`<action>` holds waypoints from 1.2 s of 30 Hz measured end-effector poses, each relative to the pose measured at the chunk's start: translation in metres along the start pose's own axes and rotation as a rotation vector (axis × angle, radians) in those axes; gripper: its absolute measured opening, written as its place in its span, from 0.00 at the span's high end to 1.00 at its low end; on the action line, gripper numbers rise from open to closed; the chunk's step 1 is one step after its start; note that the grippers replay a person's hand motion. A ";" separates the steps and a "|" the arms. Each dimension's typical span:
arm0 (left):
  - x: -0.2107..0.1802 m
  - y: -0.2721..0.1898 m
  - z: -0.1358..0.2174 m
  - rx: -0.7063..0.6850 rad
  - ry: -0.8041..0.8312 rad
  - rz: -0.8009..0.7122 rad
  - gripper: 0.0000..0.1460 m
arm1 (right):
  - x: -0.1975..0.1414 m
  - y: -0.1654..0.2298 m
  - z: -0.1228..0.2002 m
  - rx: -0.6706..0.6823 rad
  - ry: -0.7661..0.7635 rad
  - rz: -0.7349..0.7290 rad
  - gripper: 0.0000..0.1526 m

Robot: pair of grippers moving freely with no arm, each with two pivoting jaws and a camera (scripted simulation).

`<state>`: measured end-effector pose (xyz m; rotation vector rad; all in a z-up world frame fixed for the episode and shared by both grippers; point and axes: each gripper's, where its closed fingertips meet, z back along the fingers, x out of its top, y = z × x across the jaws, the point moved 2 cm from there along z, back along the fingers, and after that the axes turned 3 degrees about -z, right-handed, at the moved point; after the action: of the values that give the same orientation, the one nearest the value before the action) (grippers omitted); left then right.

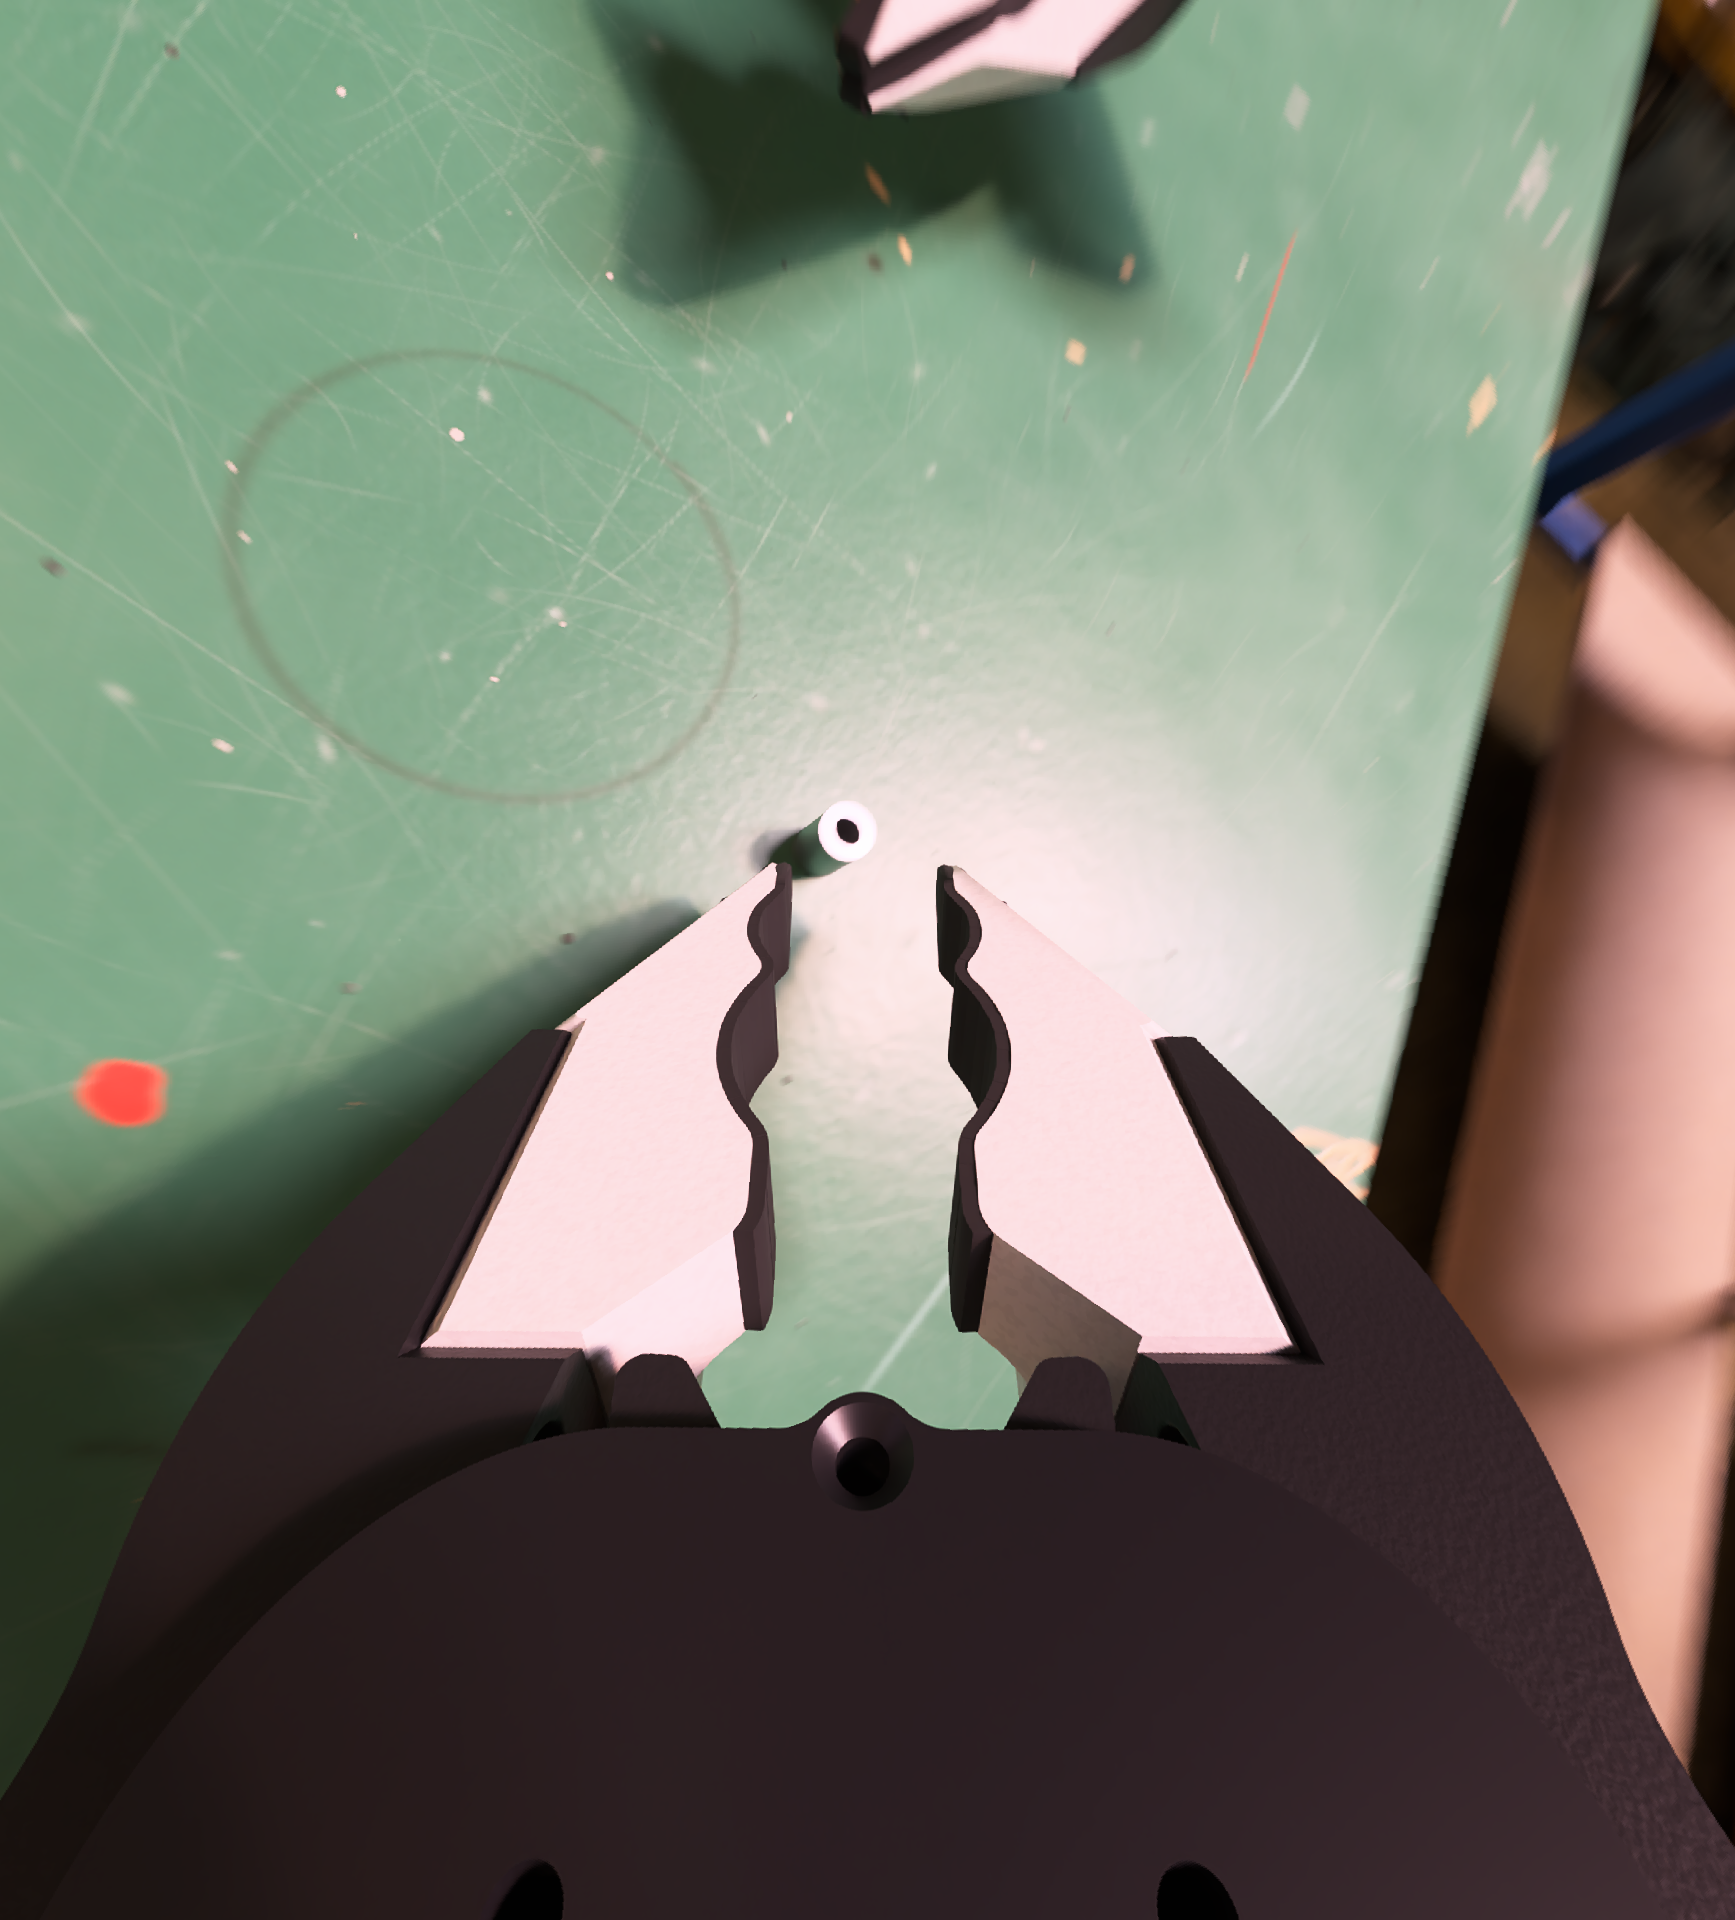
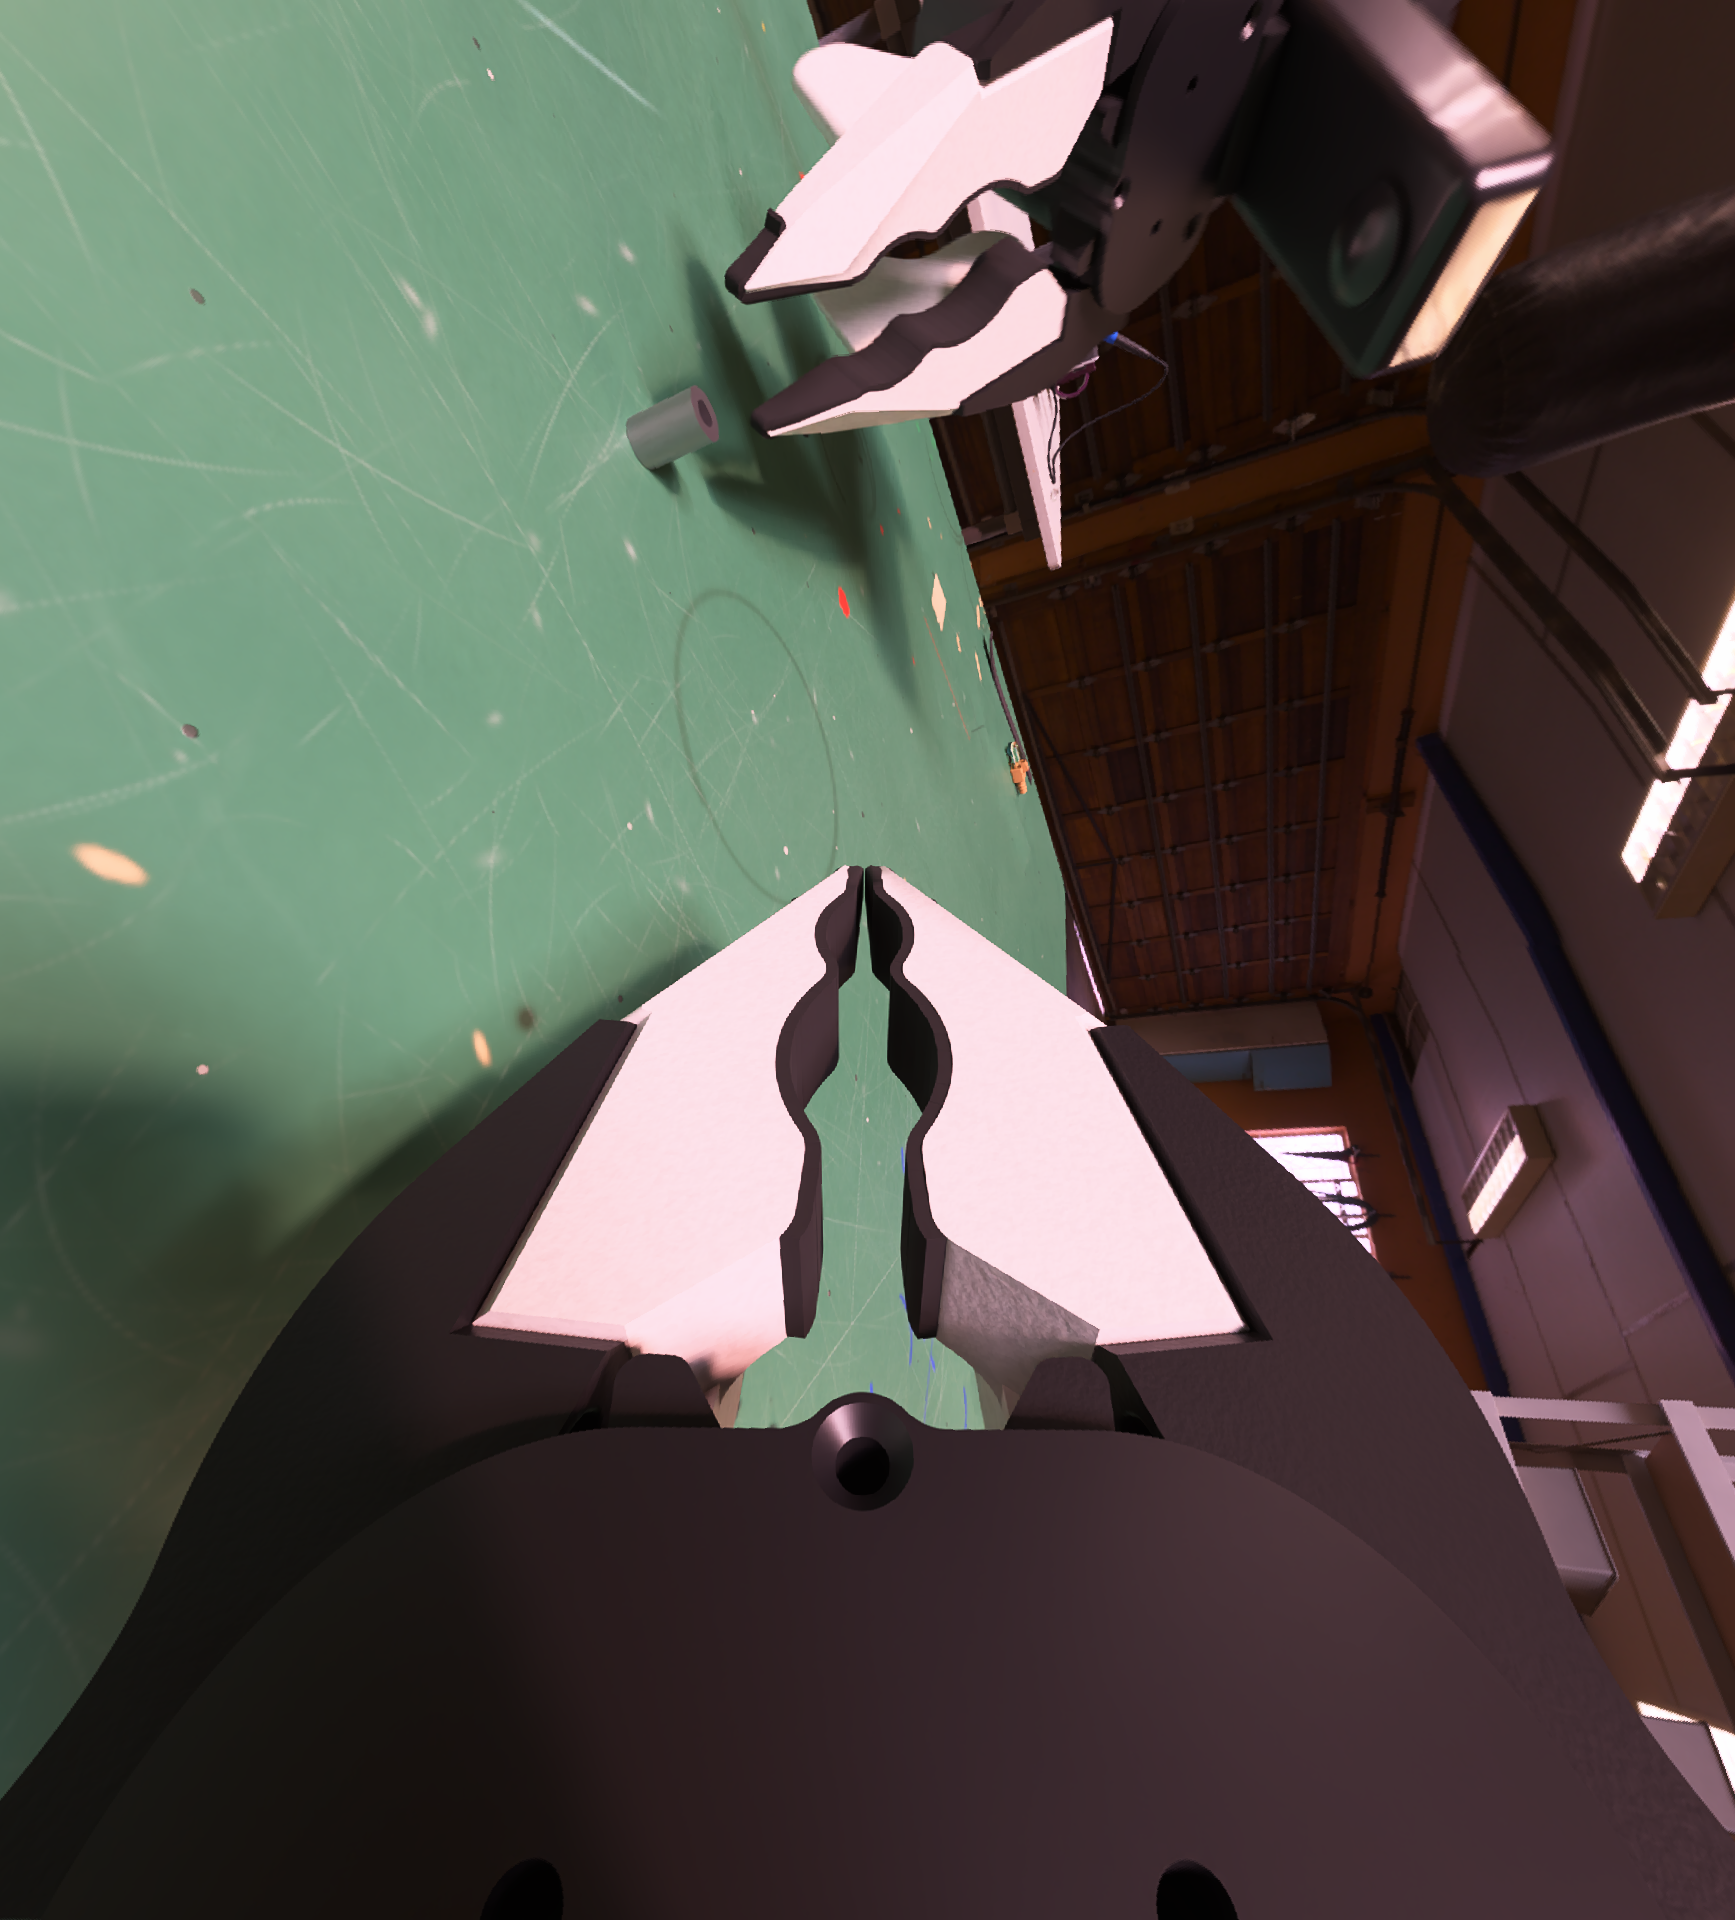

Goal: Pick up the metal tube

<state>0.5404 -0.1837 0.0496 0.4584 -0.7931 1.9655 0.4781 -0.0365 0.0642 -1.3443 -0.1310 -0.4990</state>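
Standing upright on the scratched green tabletop [image 1: 1050,623], the metal tube [image 1: 845,831] was a short grey cylinder with a pale rim around a dark bore. It sat just beyond the tips of the left tongs [image 1: 863,883], slightly toward the left finger, not yet between them. Those tongs pointed down at it, parted to a moderate gap and empty. The right tongs [image 2: 863,878] hung well apart, tips closed together on nothing.
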 end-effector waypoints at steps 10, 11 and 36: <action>0.006 0.009 -0.004 -0.191 0.280 -0.402 0.80 | -0.001 0.003 0.000 0.014 0.008 0.018 1.00; 0.005 0.010 -0.006 -0.205 0.319 -0.450 0.80 | -0.001 0.003 0.000 0.014 0.009 0.017 1.00; 0.112 0.022 -0.004 -0.111 -0.636 0.233 0.92 | 0.014 -0.070 0.013 -0.330 0.101 -0.080 1.00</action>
<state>0.4664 -0.1184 0.1068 0.9856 -1.3973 1.9844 0.4636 -0.0372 0.1355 -1.6370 -0.0186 -0.6763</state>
